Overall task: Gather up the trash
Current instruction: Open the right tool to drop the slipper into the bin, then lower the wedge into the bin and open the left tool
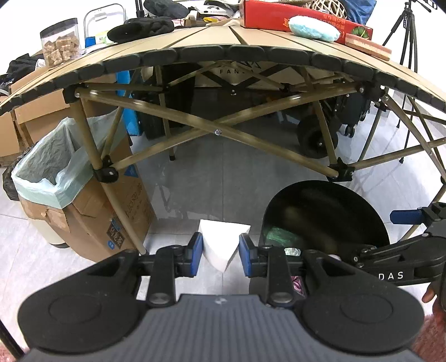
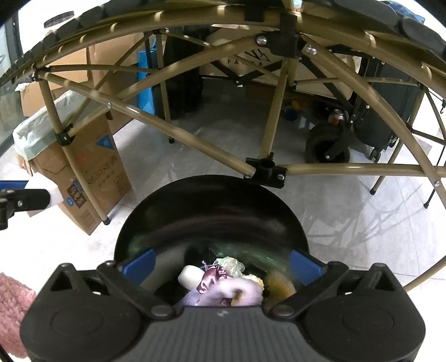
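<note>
My left gripper (image 1: 220, 256) is shut on a white folded paper piece (image 1: 221, 247), held above the floor just left of a black round trash bin (image 1: 329, 214). The bin holds green and pink scraps. In the right wrist view the same bin (image 2: 211, 211) sits right below my right gripper (image 2: 221, 268), whose blue pads (image 2: 139, 267) are spread wide on either side of the bin's opening. Inside lie purple cloth (image 2: 223, 292), a white lump (image 2: 189, 277) and pale wrappers. The right gripper shows at the right edge of the left wrist view (image 1: 404, 222).
A folding table (image 1: 223, 53) with crossed tan legs stands ahead, carrying a red box (image 1: 292, 15), a jar (image 1: 60, 41) and dark cloth. A cardboard box lined with a green bag (image 1: 53, 172) stands at left. A wheeled cart (image 1: 315, 136) sits behind.
</note>
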`<control>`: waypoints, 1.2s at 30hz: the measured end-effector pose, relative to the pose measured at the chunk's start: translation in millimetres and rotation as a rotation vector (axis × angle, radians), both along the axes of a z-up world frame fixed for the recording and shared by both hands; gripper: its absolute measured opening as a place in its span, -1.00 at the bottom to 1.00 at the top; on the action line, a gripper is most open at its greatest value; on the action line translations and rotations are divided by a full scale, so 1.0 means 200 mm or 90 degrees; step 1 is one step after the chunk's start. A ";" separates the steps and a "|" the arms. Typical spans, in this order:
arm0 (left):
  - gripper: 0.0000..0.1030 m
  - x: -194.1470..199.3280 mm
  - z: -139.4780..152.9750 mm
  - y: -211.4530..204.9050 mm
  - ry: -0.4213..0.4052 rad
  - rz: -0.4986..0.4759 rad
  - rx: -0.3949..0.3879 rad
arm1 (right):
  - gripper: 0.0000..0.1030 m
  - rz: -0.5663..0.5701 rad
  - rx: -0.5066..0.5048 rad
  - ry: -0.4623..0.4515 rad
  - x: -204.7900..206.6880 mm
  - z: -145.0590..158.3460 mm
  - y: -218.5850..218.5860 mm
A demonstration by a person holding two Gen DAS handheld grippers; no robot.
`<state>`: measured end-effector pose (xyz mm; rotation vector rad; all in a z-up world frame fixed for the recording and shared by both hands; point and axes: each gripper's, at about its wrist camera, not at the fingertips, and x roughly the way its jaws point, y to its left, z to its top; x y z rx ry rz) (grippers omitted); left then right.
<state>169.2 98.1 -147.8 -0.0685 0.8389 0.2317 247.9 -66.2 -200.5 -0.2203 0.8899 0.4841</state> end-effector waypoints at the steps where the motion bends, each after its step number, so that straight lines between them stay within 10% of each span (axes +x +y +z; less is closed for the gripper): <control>1: -0.44 0.00 0.00 0.00 0.001 0.000 0.000 | 1.00 0.002 0.001 -0.001 0.00 0.00 0.00; 36: -0.44 0.18 -0.04 -0.26 0.018 -0.068 -0.004 | 1.00 -0.113 -0.012 -0.040 0.01 0.15 -0.28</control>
